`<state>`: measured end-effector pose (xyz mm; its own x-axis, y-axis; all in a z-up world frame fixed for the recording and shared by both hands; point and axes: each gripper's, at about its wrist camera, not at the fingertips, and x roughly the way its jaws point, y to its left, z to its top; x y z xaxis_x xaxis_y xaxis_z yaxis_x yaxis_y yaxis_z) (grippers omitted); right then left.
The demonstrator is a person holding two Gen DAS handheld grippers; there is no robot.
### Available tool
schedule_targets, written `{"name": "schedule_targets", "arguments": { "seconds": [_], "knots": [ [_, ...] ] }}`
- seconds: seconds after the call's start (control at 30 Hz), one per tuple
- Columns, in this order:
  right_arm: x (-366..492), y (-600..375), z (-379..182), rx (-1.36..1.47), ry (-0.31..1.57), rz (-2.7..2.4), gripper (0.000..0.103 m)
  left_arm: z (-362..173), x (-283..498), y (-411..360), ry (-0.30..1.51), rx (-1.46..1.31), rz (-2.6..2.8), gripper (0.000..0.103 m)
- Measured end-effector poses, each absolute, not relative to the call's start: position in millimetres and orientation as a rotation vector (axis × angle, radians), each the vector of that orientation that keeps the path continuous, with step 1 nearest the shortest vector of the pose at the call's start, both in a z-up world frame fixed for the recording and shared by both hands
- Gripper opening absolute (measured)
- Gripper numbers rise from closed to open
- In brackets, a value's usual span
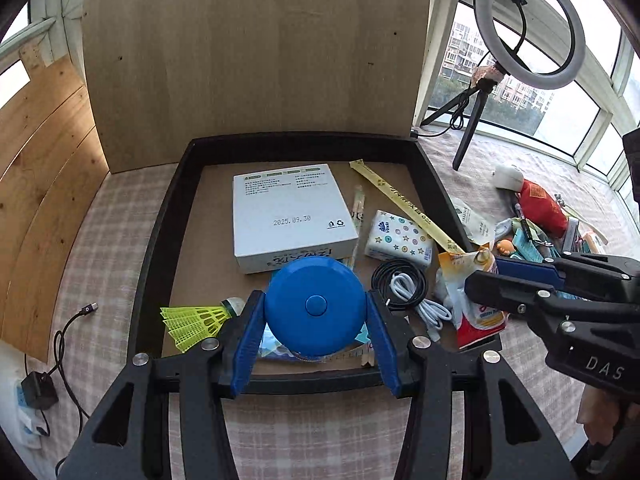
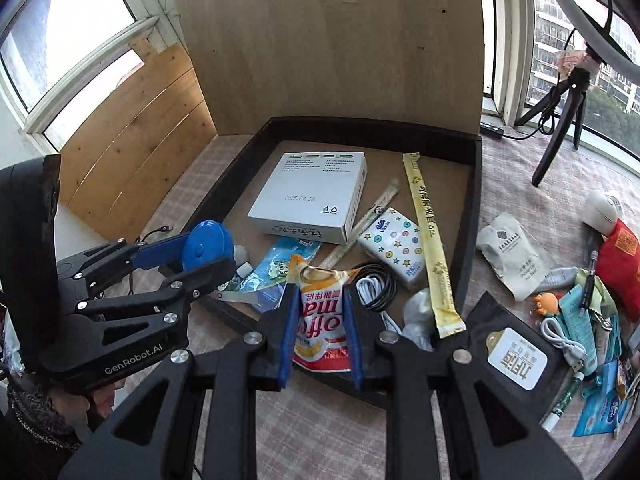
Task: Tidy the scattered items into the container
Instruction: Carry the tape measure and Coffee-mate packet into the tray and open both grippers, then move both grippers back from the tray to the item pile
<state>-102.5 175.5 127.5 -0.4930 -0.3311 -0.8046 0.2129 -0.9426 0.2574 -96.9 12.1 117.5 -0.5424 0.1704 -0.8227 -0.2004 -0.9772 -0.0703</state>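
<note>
**A:** Where are we?

**B:** Mid-delivery. Lower centre of the left view, my left gripper (image 1: pixel 316 320) is clamped on the blue round tape measure (image 1: pixel 316 306), held over the black tray (image 1: pixel 160 216). Lower centre of the right view, my right gripper (image 2: pixel 322 320) pinches the coffee sachet (image 2: pixel 320 320) above the tray's near edge.

**B:** Next, I judge, each must part its fingers over bare floor.

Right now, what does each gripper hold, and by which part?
Left gripper: the blue round case, by its opposite side edges. Right gripper: the coffee creamer packet, by its two side edges.
</note>
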Motion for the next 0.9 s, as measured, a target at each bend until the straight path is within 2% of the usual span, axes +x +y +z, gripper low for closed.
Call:
{"name": "schedule_targets", "arguments": {
  "seconds": [0.1, 0.13, 0.17, 0.23, 0.57, 0.9],
  "knots": [
    [-103.5, 165.7, 128.7, 1.348, -0.163, -2.484, 0.025, 114.6, -100.2, 6.8, 0.036, -1.386, 2.591, 0.048],
    [-103.3, 163.1, 129.8, 1.345, -0.146, -2.495, 0.033, 113.1, -101.7, 5.7, 0.036, -1.398, 2.592, 0.048],
    [-103.1, 160.8, 130.4, 1.351, -0.129, -2.502, 0.05, 111.8, -102.7, 5.2, 0.043, -1.408, 2.594, 0.048],
    [-98.8, 160.3, 133.9, 1.318, -0.127, -2.529, 0.063, 112.4, -102.8, 4.6, 0.057, -1.395, 2.623, 0.049],
    [-77.0, 212.3, 141.3, 1.296, -0.225, -2.605, 0.063, 129.0, -90.9, 32.3, 0.092, -1.333, 2.598, 0.049],
    [-26.8, 340.3, 139.0, 1.34, -0.295, -2.687, 0.063, 146.6, -69.0, 114.8, 0.064, -1.278, 2.564, 0.049]
  ]
}}
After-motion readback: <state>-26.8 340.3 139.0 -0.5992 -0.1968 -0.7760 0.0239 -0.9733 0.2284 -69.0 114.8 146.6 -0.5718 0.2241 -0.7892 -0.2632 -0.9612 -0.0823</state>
